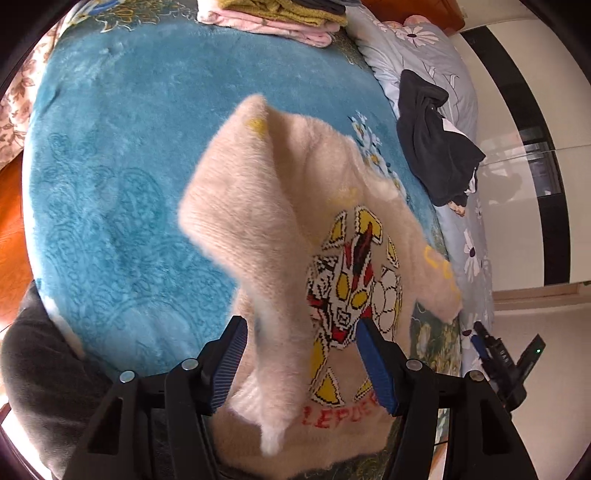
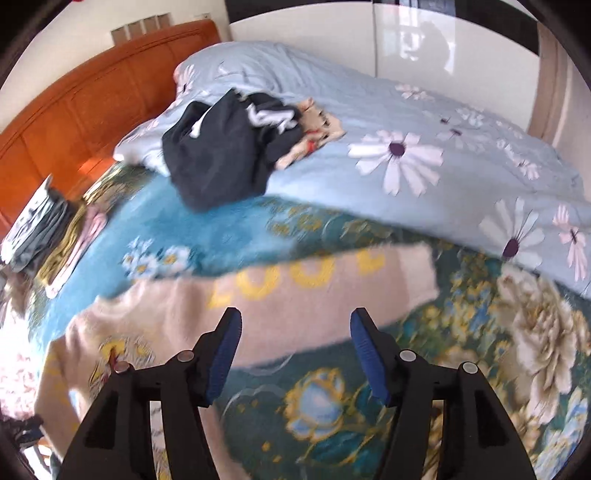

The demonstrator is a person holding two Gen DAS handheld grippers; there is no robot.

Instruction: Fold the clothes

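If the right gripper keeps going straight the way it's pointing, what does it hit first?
Most likely the cream sweater's sleeve, the one with yellow letters, lying across the line of the open right gripper. Beyond it lies the teal blanket. The picture is blurred, so depth is uncertain.

**Hidden, cropped, blurred**

Fluffy cream knitted sweater [image 1: 295,236]: hem hidden behind my left fingers [image 1: 376,365]; red lettering partly covered. Right-wrist view smeared: yellow sleeve letters [image 2: 295,273] unreadable. Folded stack of pink and mustard clothes [image 1: 273,18]: cropped by top edge.
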